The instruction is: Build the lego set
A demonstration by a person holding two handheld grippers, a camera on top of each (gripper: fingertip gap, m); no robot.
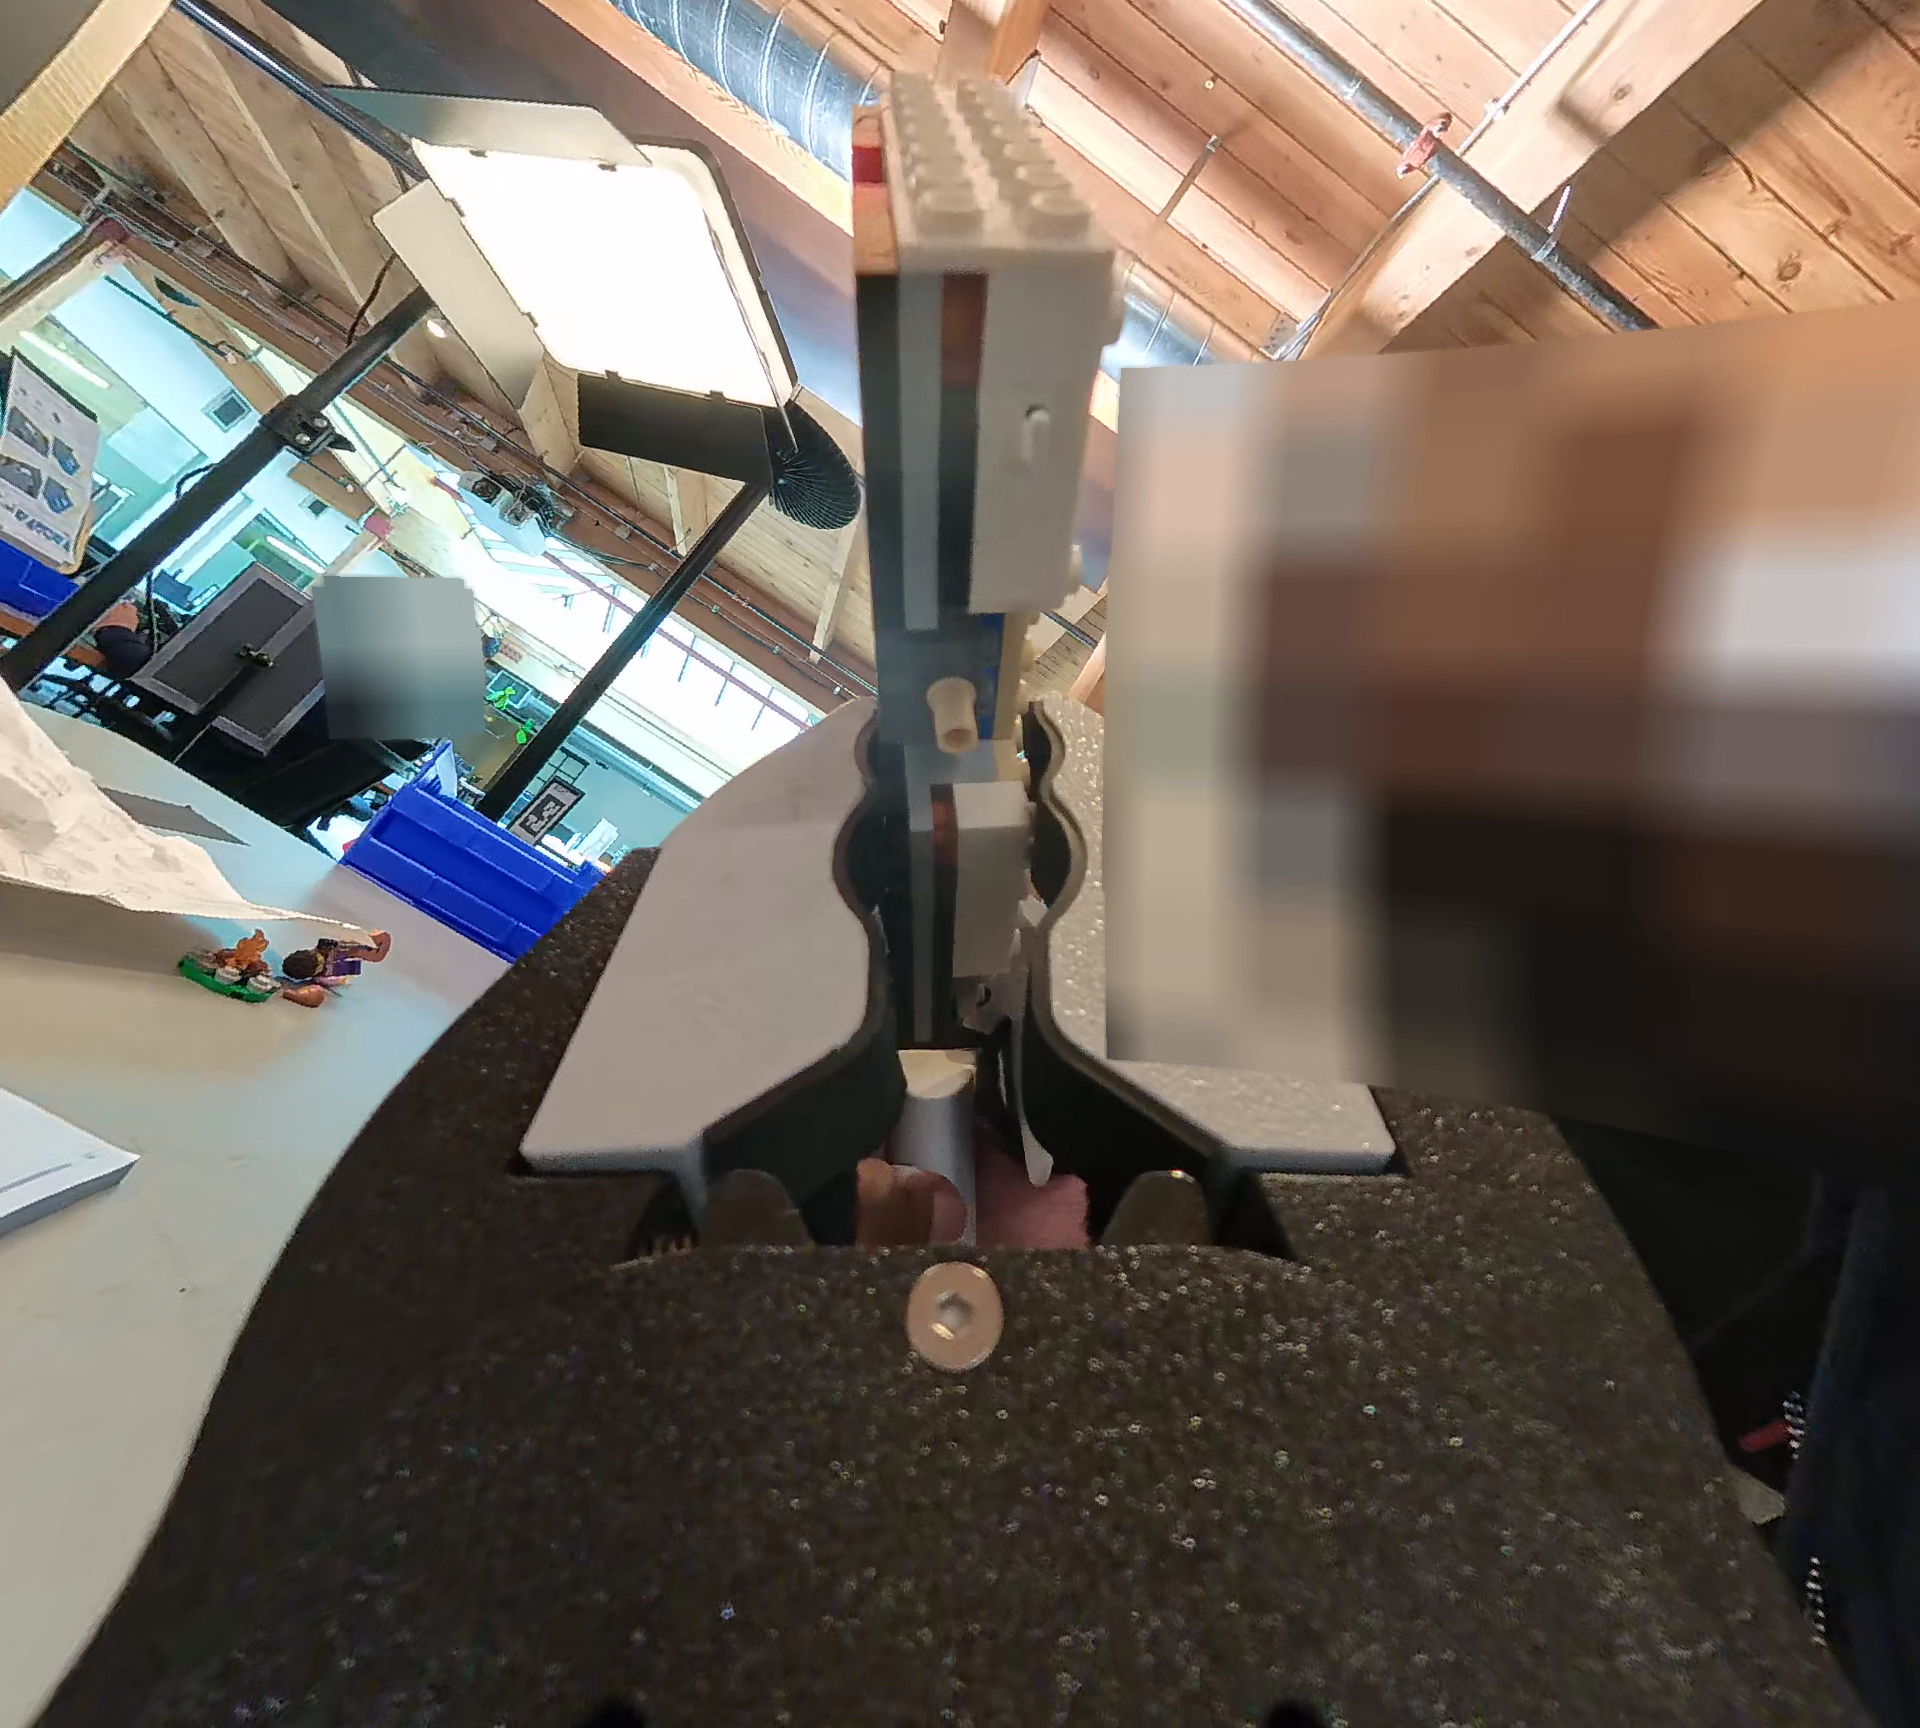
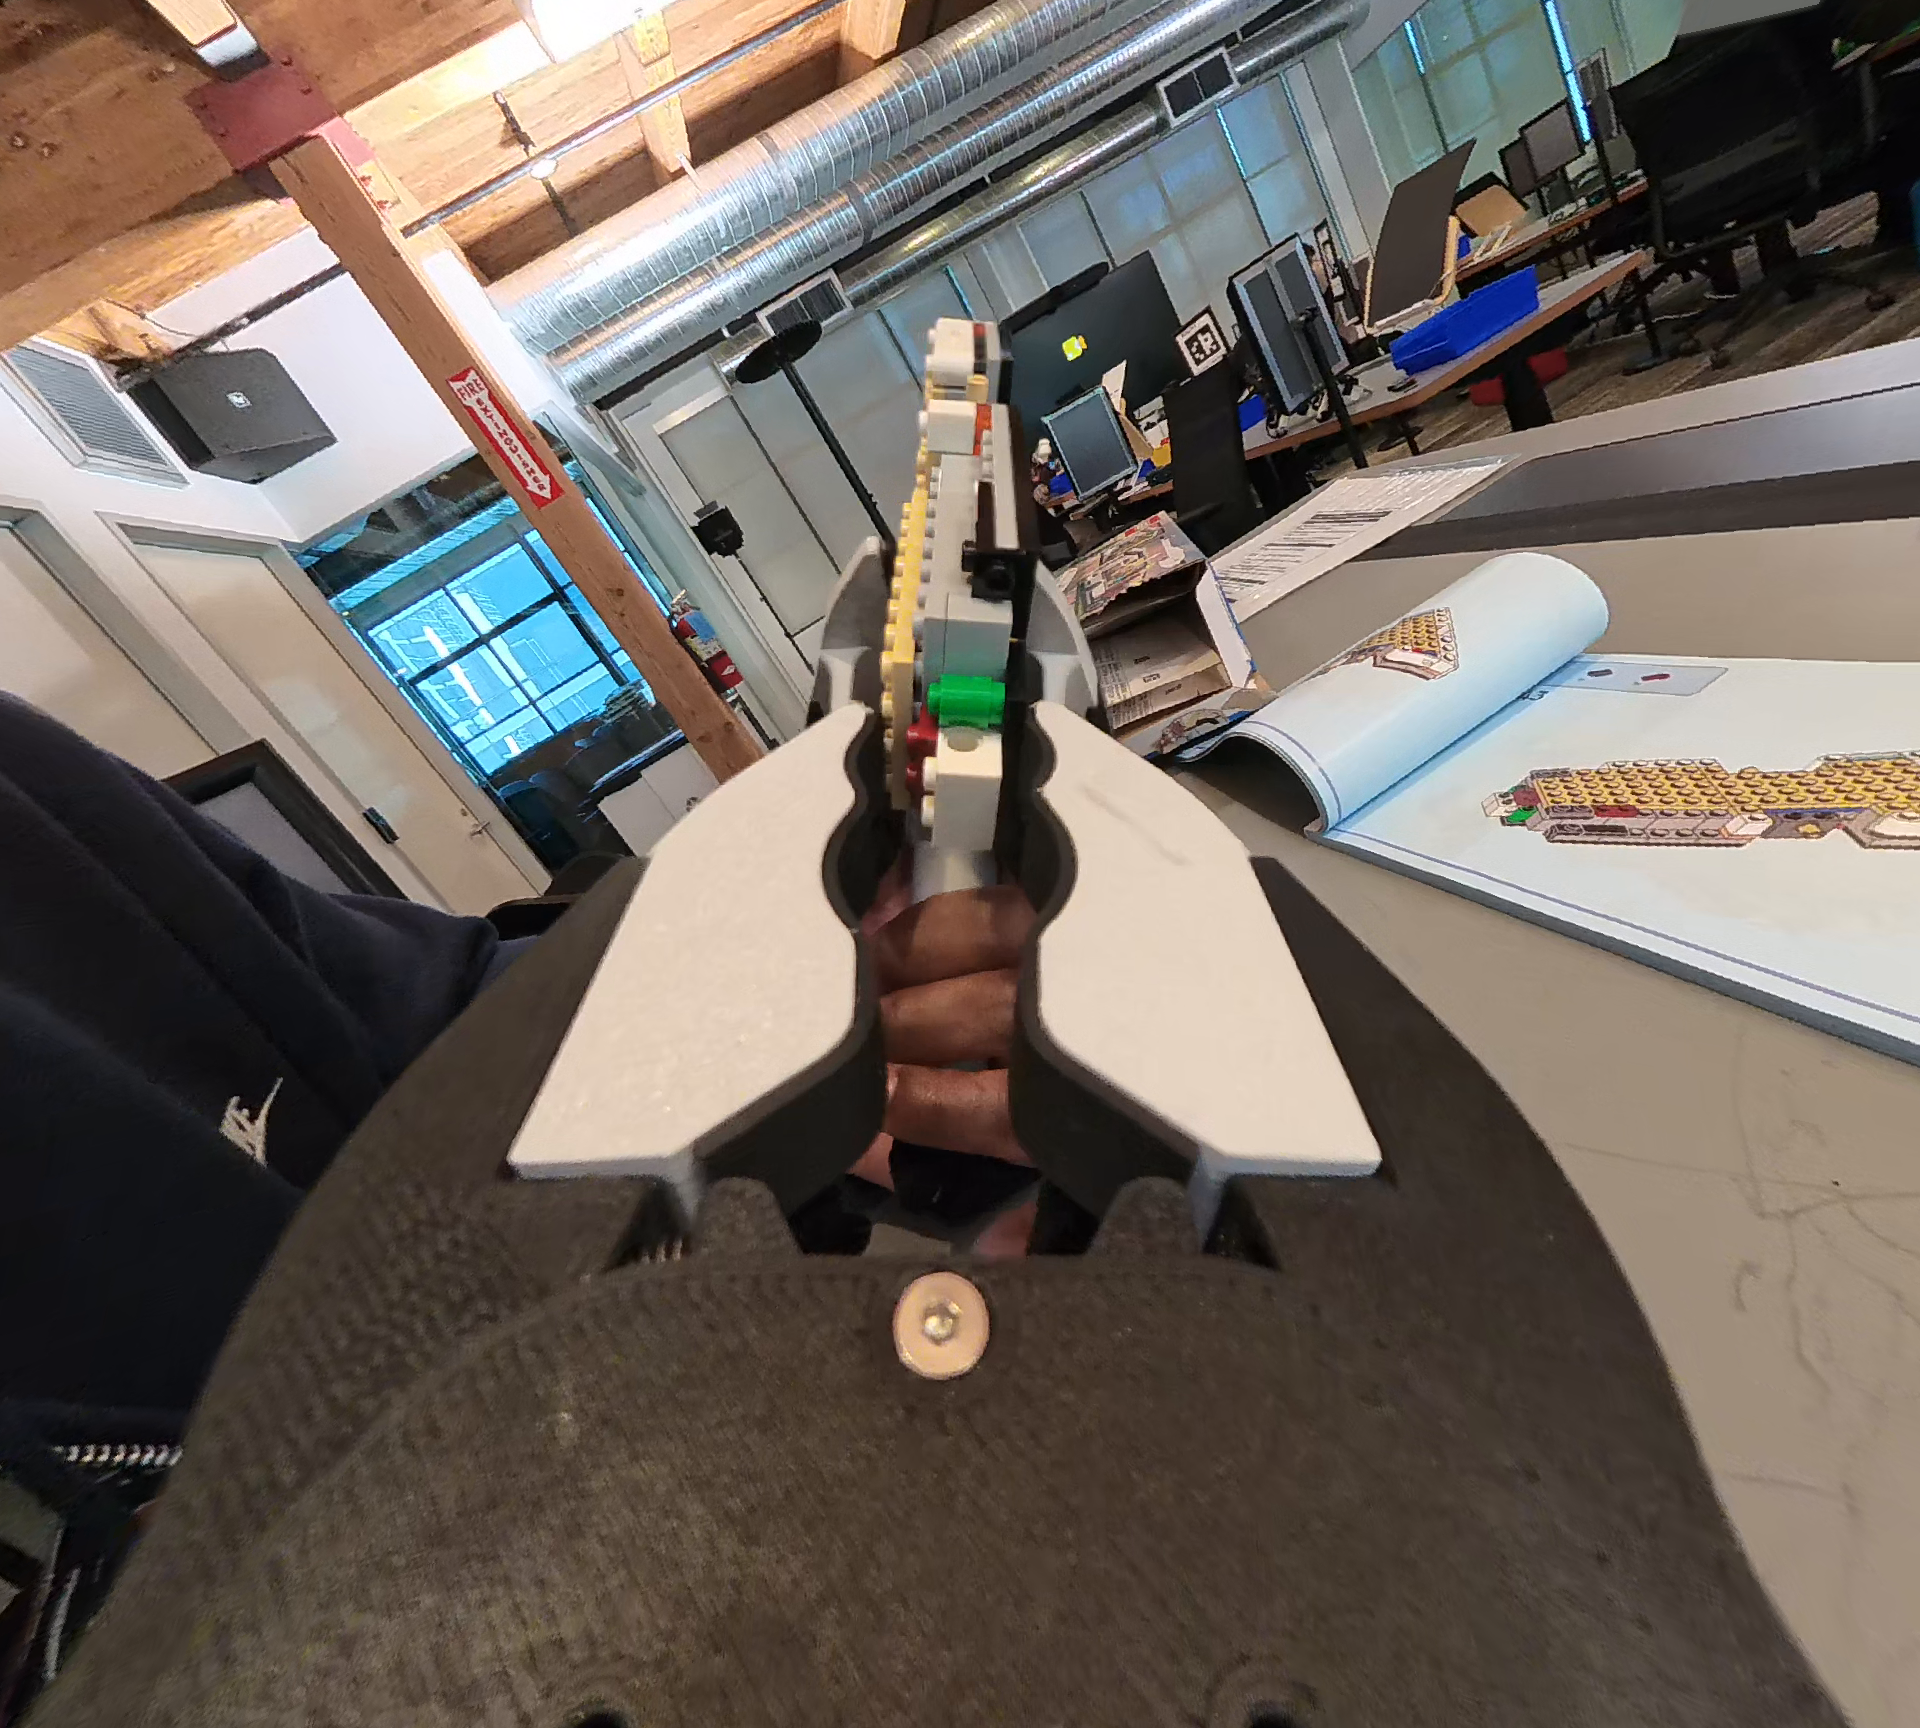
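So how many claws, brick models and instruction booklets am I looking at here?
Claws: 2, the left claw and the right claw
Brick model: 1, a long grey and yellow build clamped by both claws
Open instruction booklet: 1, lying on the table
Total: 4

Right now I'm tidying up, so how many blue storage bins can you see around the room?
2, perhaps more hidden: one blue bin beside the table's far edge in the left wrist view, one blue bin on a distant desk in the right wrist view.
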